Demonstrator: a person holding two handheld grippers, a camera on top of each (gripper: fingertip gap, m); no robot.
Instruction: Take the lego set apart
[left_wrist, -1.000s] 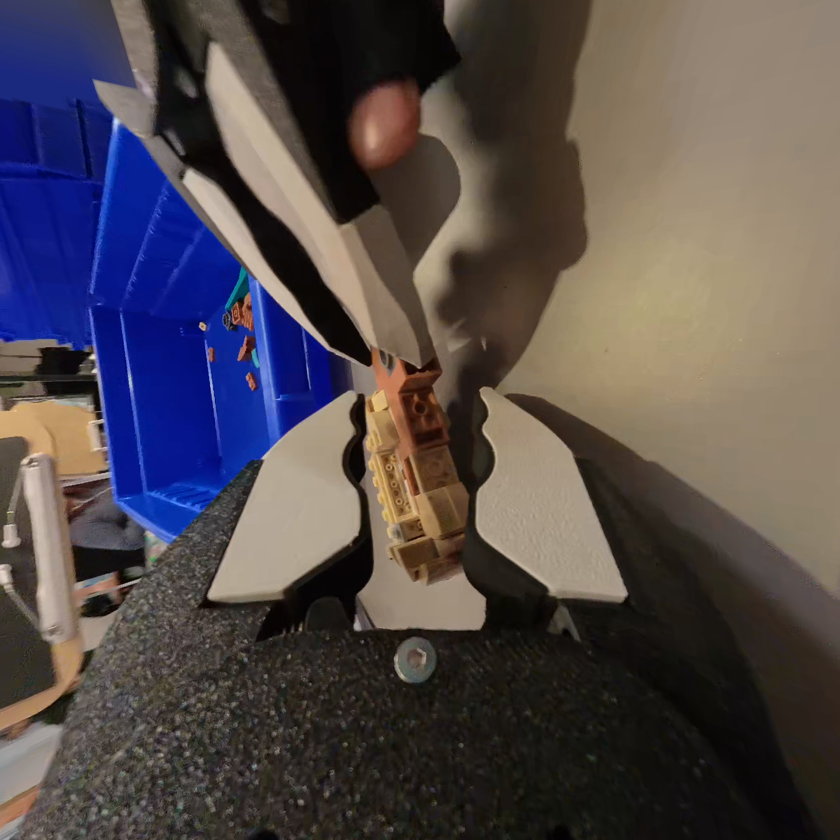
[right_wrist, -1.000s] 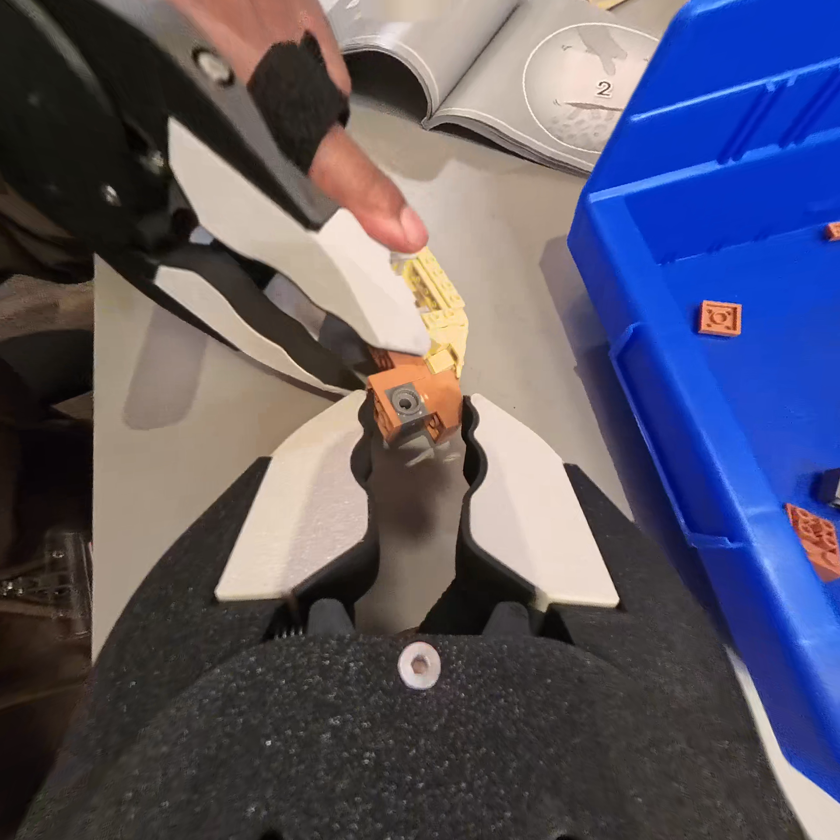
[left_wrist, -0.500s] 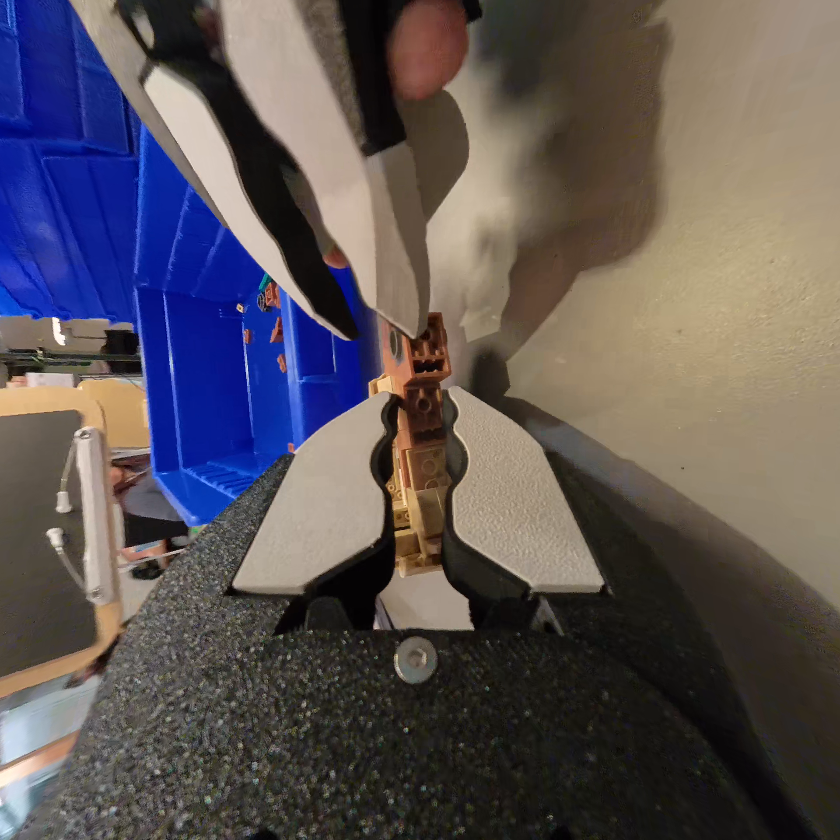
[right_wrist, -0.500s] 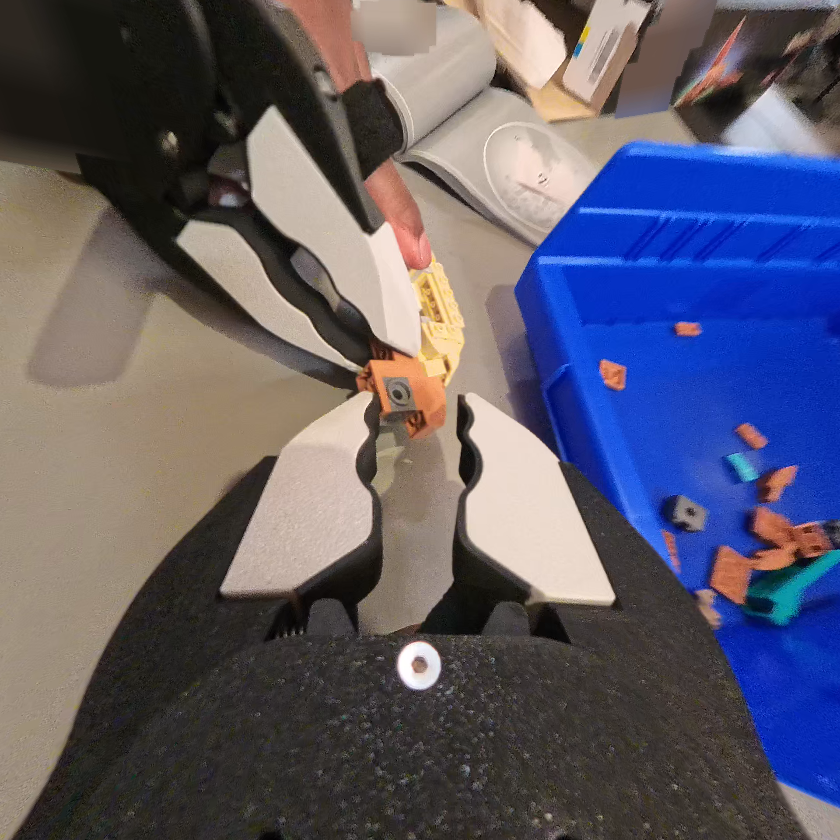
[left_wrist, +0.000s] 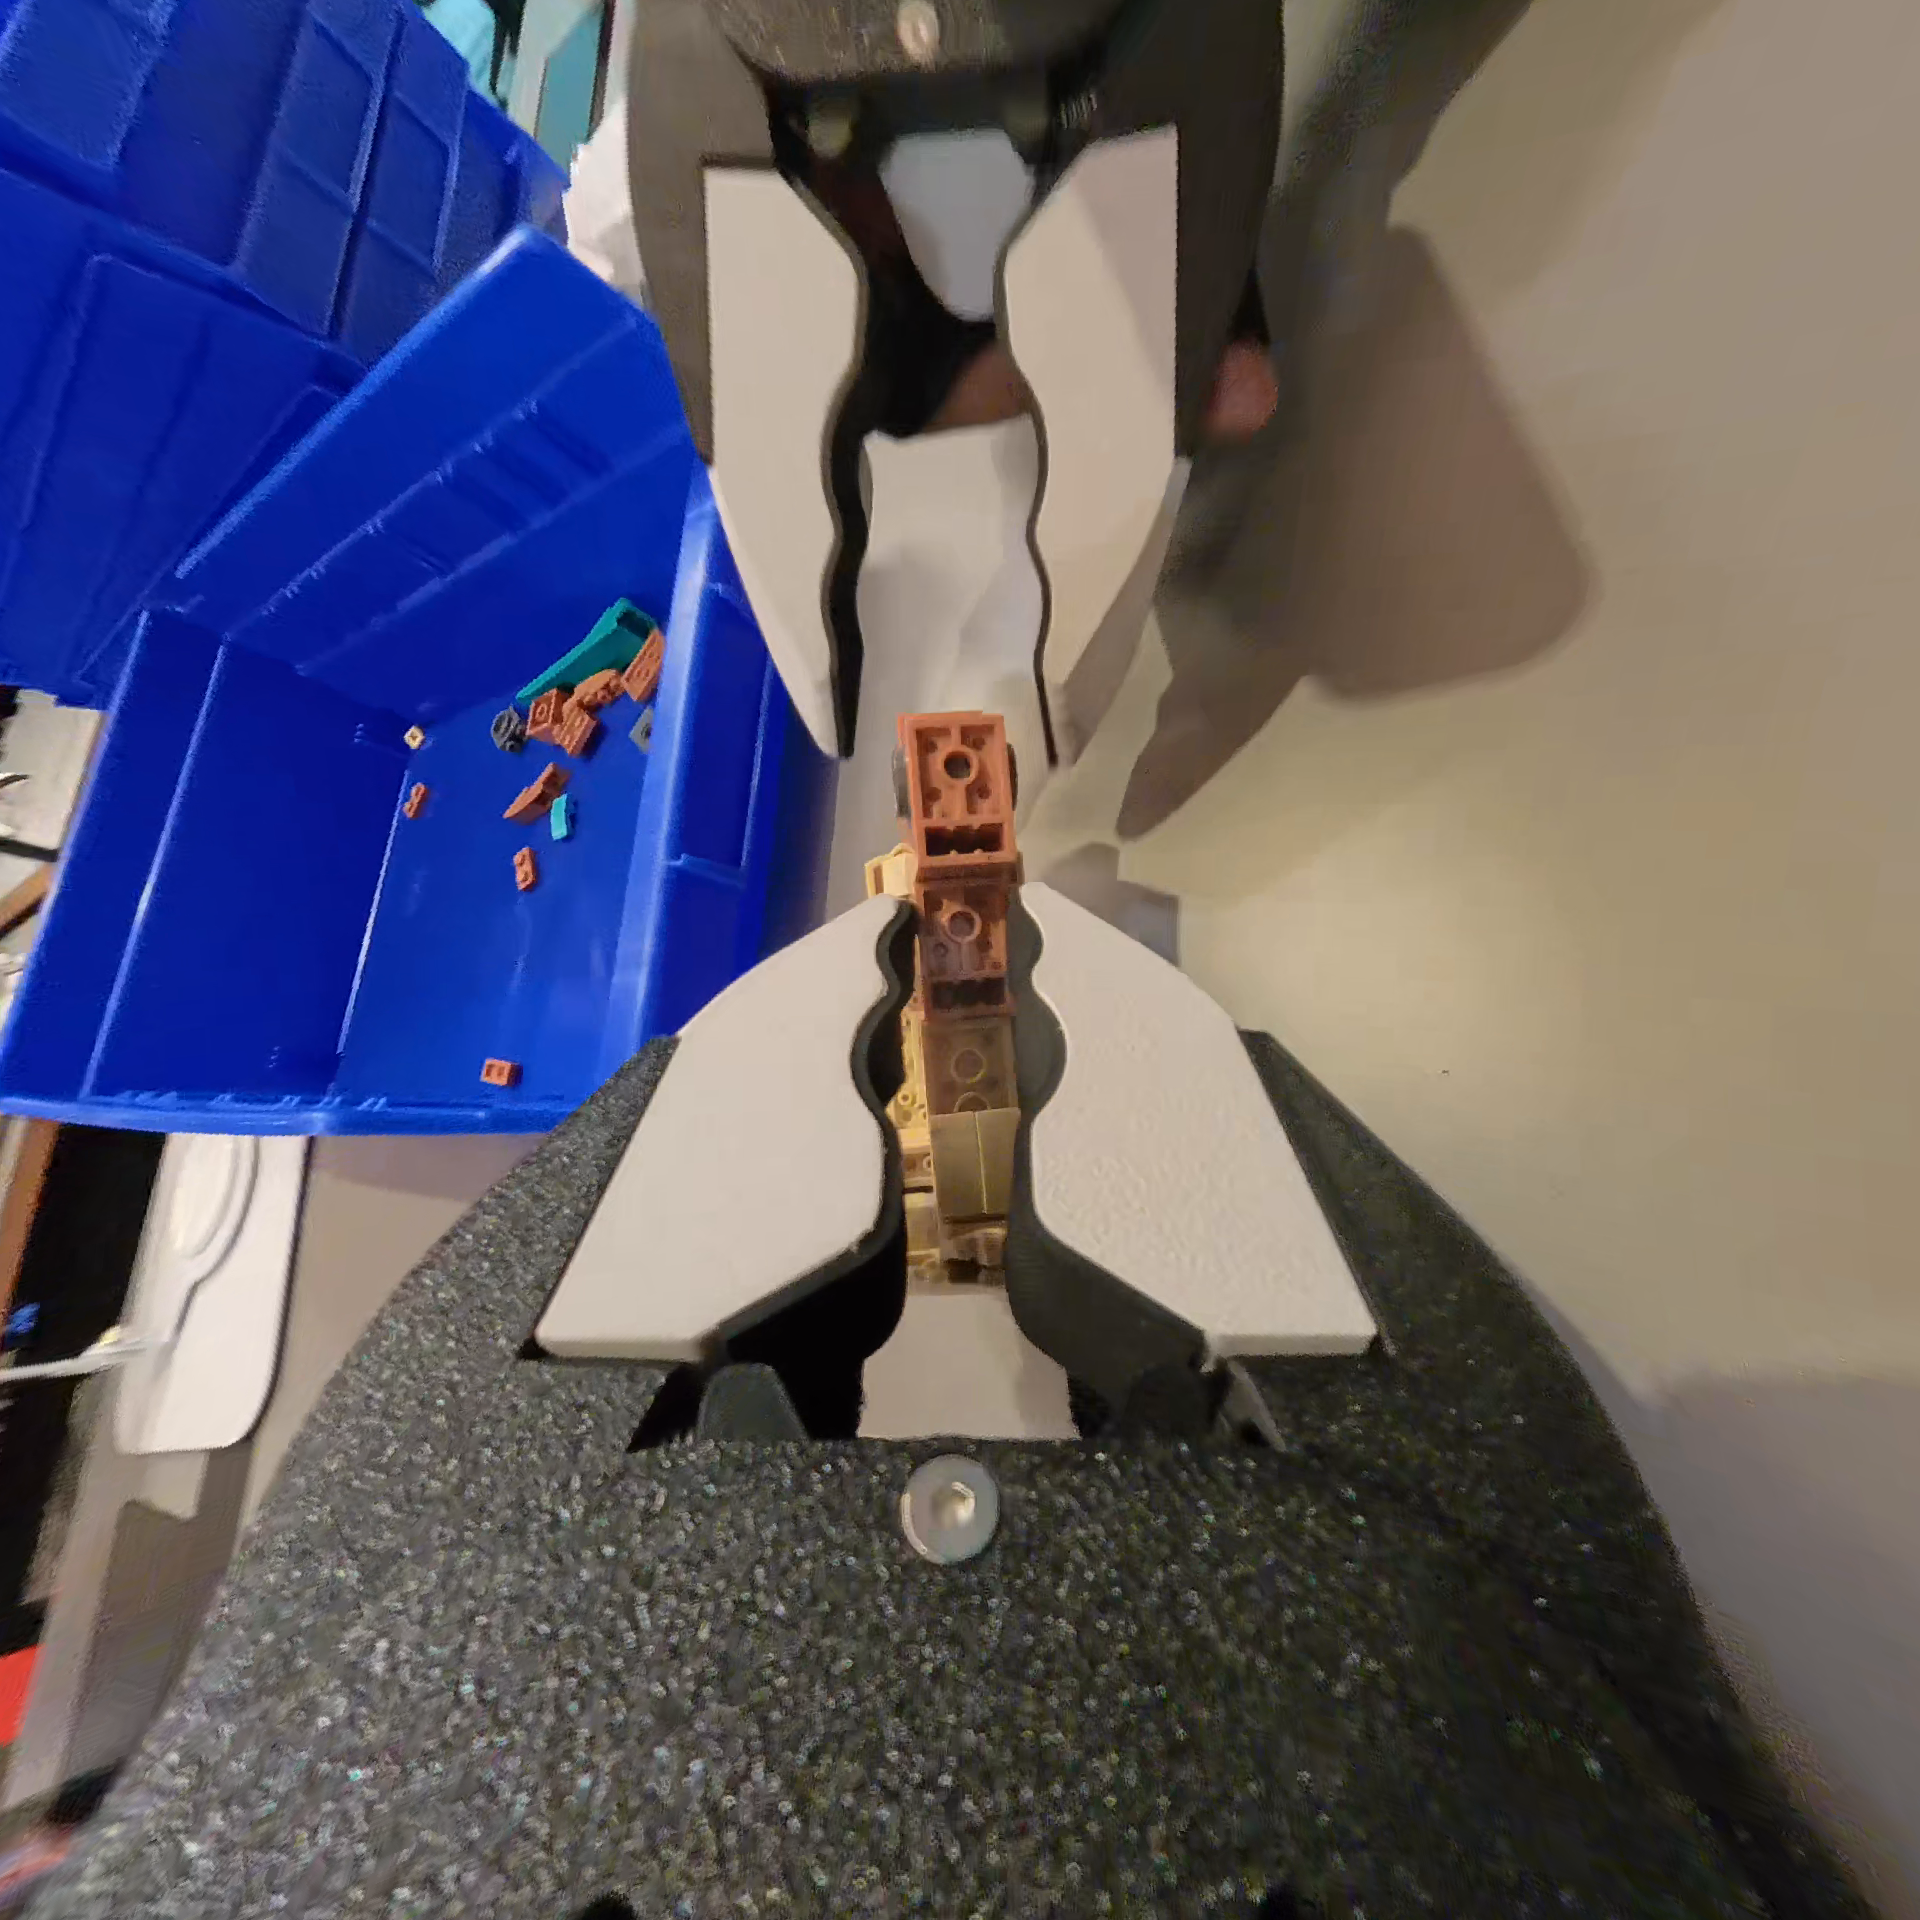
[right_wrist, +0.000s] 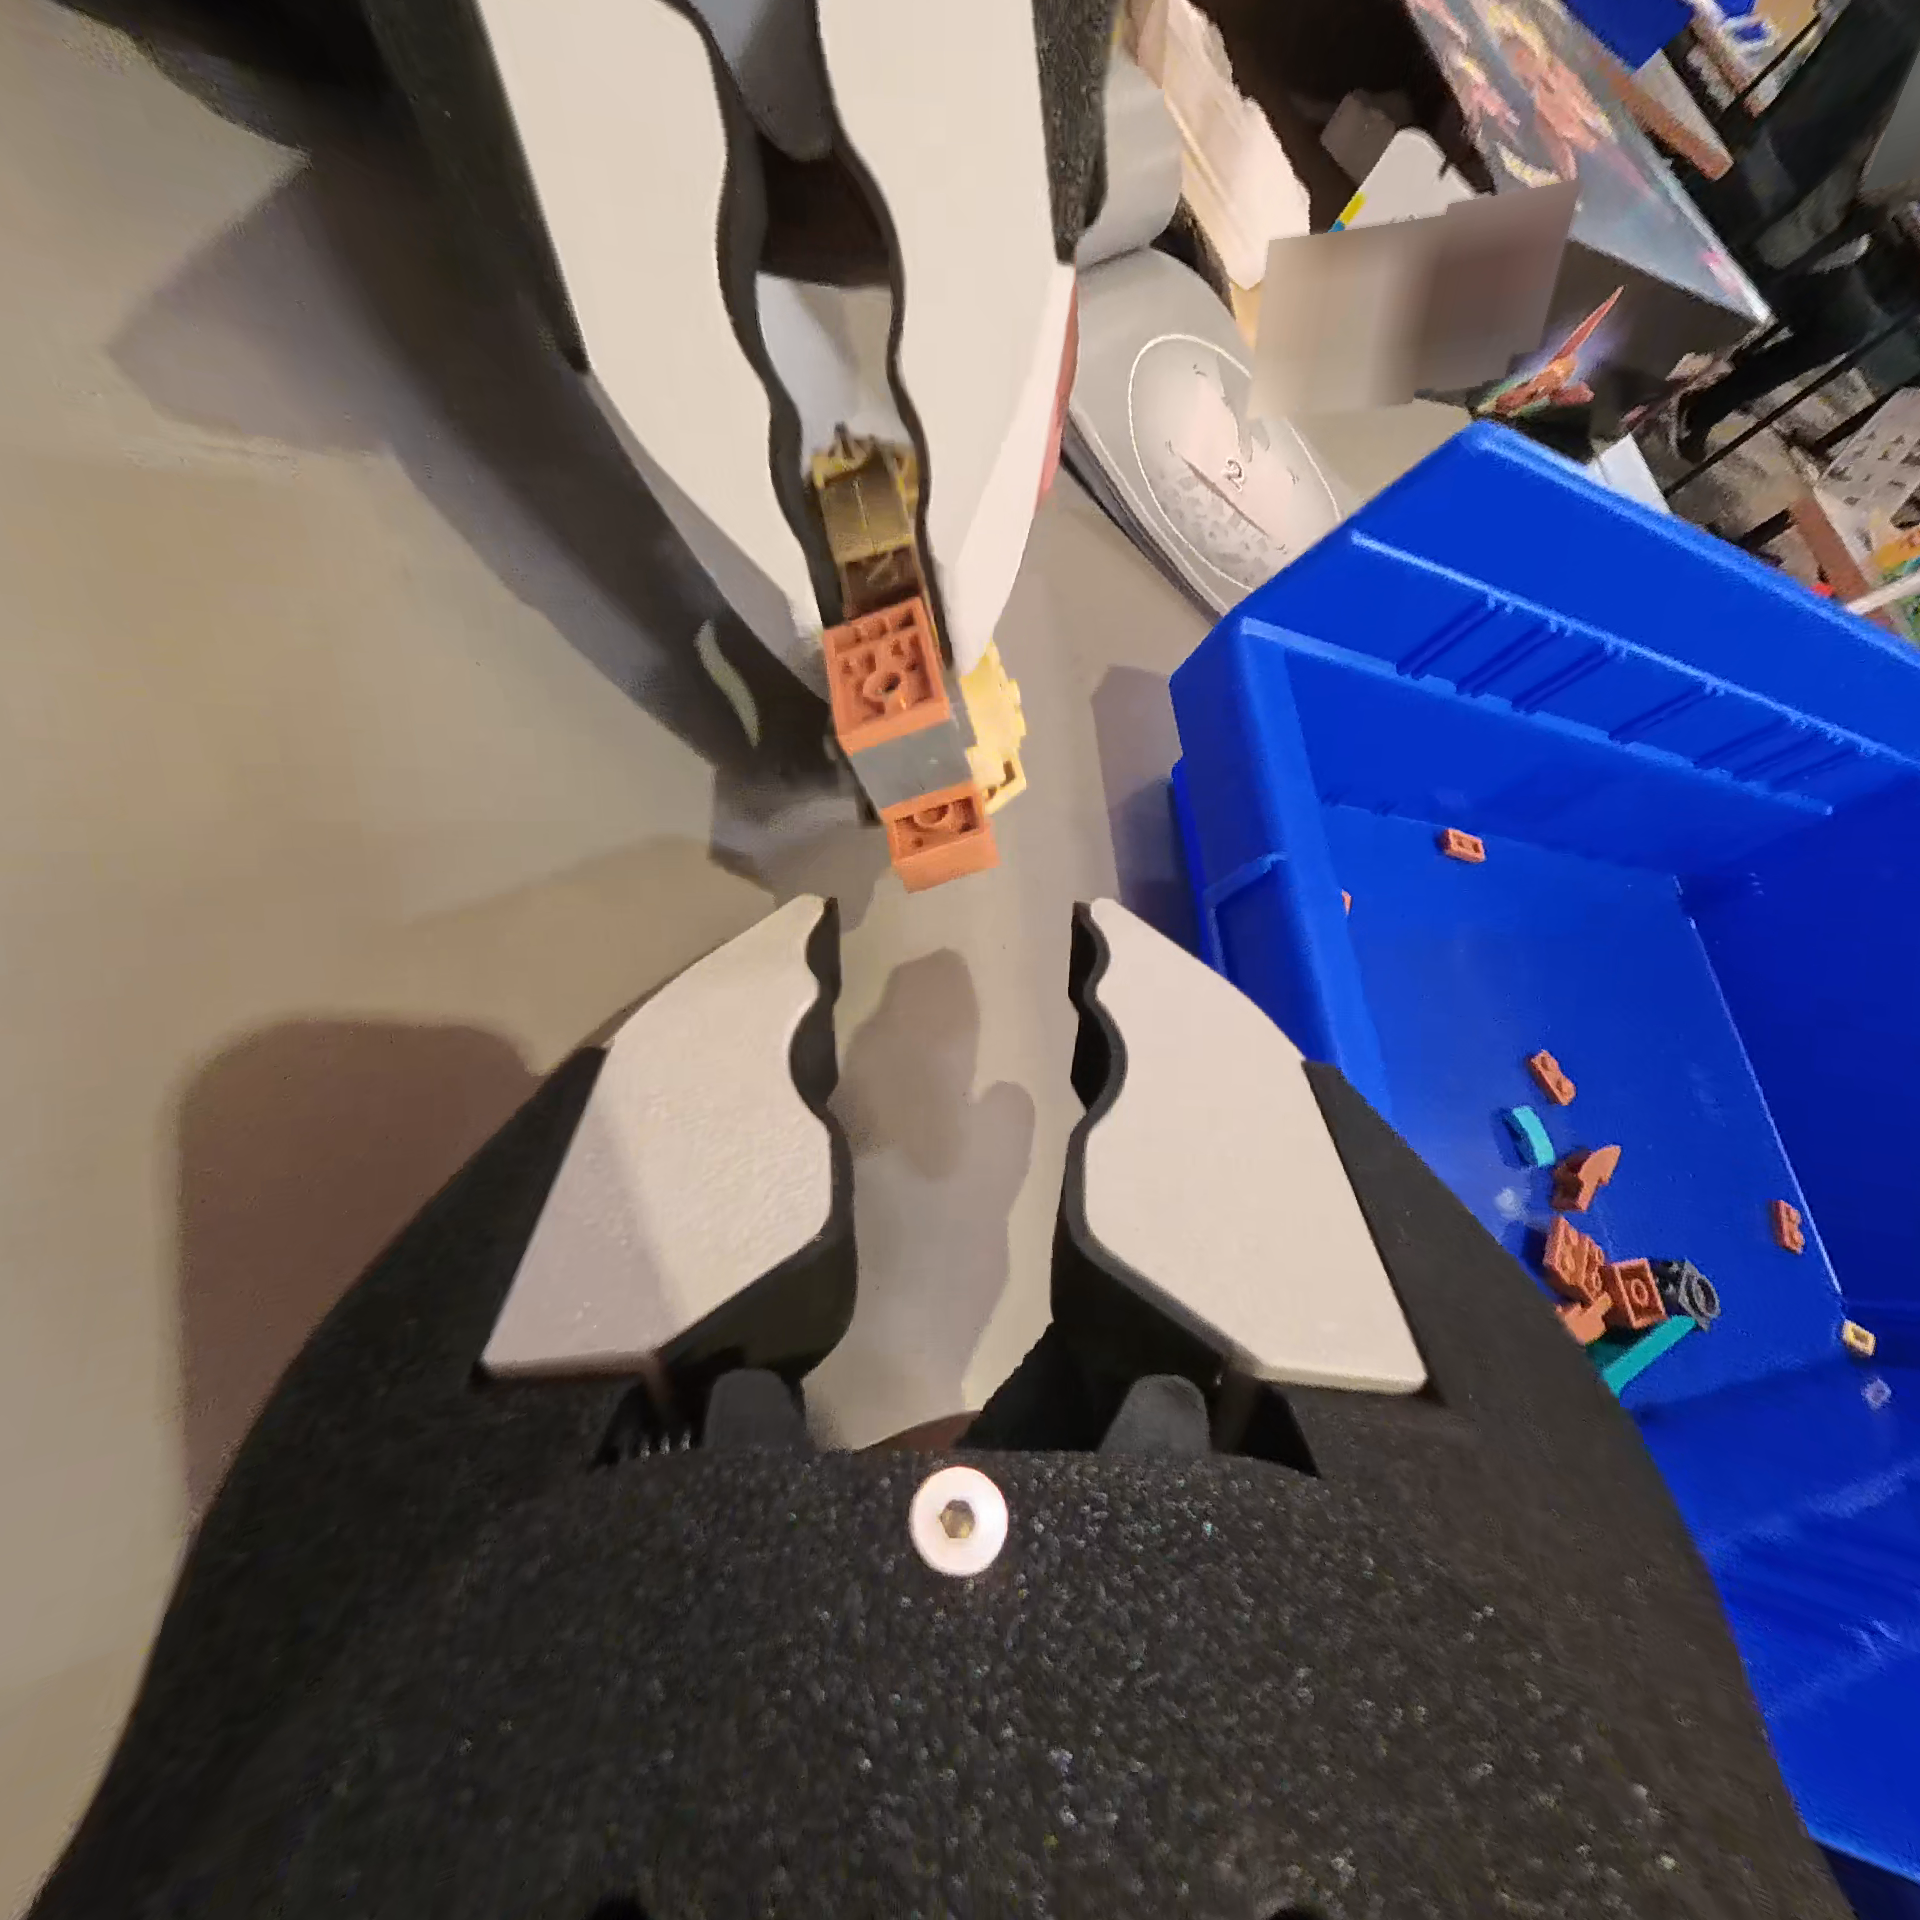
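A pale grey tabletop (right_wrist: 312, 727) fills most of both wrist views, its surface crossed by soft shadows of the two handheld grippers. On it sits a large blue plastic bin (right_wrist: 1558, 727), open-topped, just beside the working area; a second blue bin (left_wrist: 208, 156) lies behind it in the left wrist view. An open booklet (right_wrist: 1195, 447) with grey pages rests on the table beyond the bin.

The left gripper (left_wrist: 961, 935) is clamped narrowly on a small toy-brick assembly (left_wrist: 961, 862), a stack of reddish-brown and tan bricks. Its two black pads (left_wrist: 894, 956) press on either side of the stack, whose brown end juts forward past the fingertips, in the air above the table. The right wrist view shows the same hold from the opposite end, with a grey brick between two brown ones and pale yellow bricks to one side.

The right gripper (right_wrist: 951, 914) stands wide, its grasp bare, the tabletop plainly visible between its fingers (right_wrist: 727, 1091). It faces the assembly's brown tip, near it but not touching.

A fingertip (left_wrist: 1242, 390) of the person's hand shows at the edge of the right gripper's body.

Scattered loose bricks (right_wrist: 1600, 1268), mostly reddish-brown with a few teal and dark grey pieces, lie on the bin's floor.
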